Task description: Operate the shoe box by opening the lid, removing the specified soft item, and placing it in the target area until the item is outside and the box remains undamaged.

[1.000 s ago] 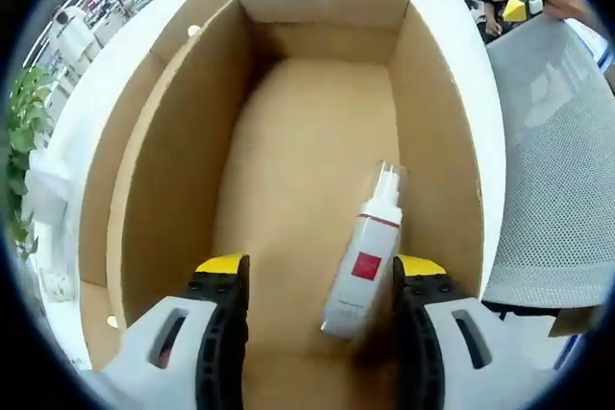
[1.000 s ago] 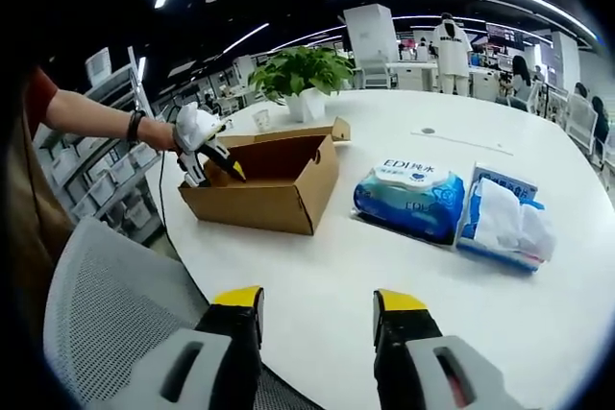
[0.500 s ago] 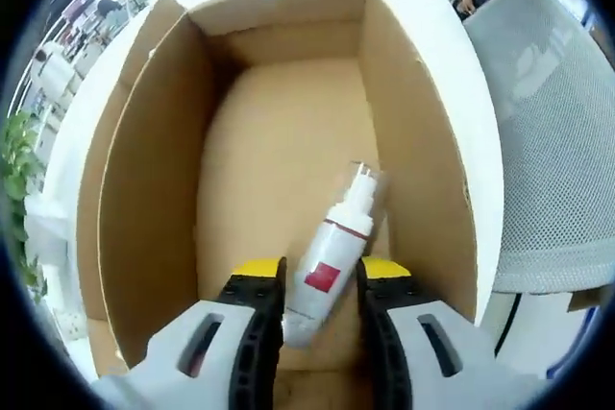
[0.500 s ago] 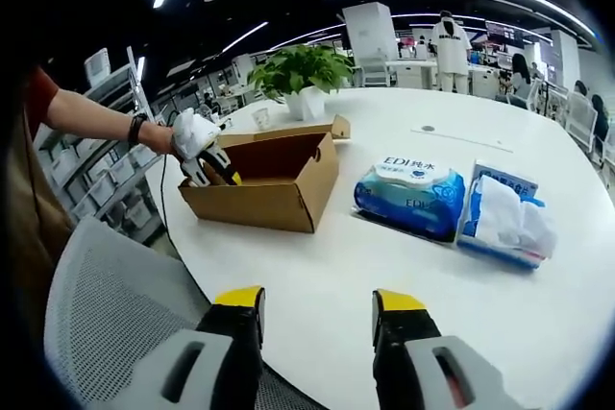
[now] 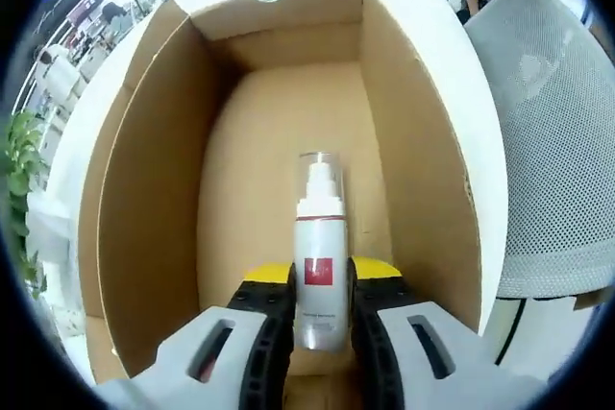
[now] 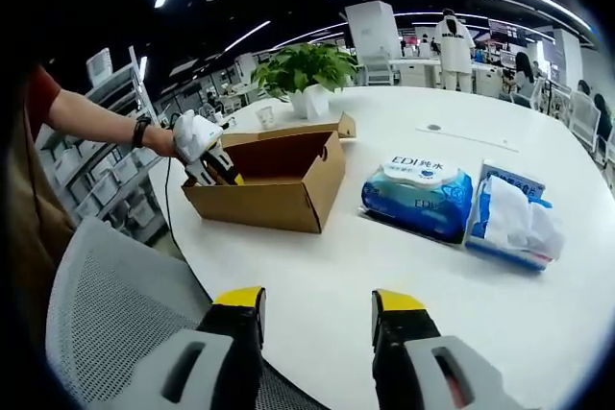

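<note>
White plastic spray bottle (image 5: 320,266) with a red label lies on the floor of the open brown cardboard shoe box (image 5: 154,189), pinched at its base between the yellow-tipped left gripper (image 5: 320,280). Lifting straight up, clear of the box walls, should spare the cardboard. Right gripper (image 6: 315,306) hangs spread and empty over the white round table (image 6: 404,285), near the blue wipes packs (image 6: 420,201).

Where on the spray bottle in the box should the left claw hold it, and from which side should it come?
Grip the white body near the red label, from the base end. The spray bottle lies flat on the floor of the box, its clear cap pointing away from the left claw. The round body suits two jaws; the cap might pull off. The jaws already pinch it there.
</note>
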{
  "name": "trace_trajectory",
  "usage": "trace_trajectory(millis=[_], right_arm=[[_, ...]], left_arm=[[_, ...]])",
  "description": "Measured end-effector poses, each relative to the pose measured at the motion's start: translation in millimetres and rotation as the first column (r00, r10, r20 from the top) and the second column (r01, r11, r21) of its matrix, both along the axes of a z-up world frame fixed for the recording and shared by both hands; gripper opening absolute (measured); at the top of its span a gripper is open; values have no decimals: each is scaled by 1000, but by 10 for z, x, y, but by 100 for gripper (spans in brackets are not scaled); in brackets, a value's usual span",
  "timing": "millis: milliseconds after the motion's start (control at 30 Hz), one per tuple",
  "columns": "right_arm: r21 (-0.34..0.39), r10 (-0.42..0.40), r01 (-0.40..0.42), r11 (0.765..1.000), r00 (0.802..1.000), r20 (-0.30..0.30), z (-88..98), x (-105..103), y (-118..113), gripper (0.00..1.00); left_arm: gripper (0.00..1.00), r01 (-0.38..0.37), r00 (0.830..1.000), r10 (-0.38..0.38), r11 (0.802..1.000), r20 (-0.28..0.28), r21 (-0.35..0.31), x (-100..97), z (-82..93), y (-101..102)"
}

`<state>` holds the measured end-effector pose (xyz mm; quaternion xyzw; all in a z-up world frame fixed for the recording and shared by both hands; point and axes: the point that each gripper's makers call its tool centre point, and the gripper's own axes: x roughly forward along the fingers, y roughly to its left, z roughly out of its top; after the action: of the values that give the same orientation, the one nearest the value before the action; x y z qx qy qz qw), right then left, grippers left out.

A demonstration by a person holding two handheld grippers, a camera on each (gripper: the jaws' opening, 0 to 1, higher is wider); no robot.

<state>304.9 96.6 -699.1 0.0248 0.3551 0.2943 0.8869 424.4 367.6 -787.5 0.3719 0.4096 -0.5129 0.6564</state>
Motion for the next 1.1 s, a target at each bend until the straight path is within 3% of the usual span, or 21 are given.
trace_trajectory(millis=[467, 900, 1100], right_arm=[[5, 83, -83, 997, 996, 15, 69, 106, 249, 41], [4, 154, -154, 988, 987, 41, 204, 244, 480, 41], [60, 148, -149, 987, 989, 26, 280, 329, 560, 41]], left_arm=[[20, -13, 999, 16, 998, 44, -59, 47, 270, 19], [20, 58, 991, -39, 987, 127, -147, 70, 664, -402], [20, 106, 984, -81, 982, 157, -158, -16, 745, -577]])
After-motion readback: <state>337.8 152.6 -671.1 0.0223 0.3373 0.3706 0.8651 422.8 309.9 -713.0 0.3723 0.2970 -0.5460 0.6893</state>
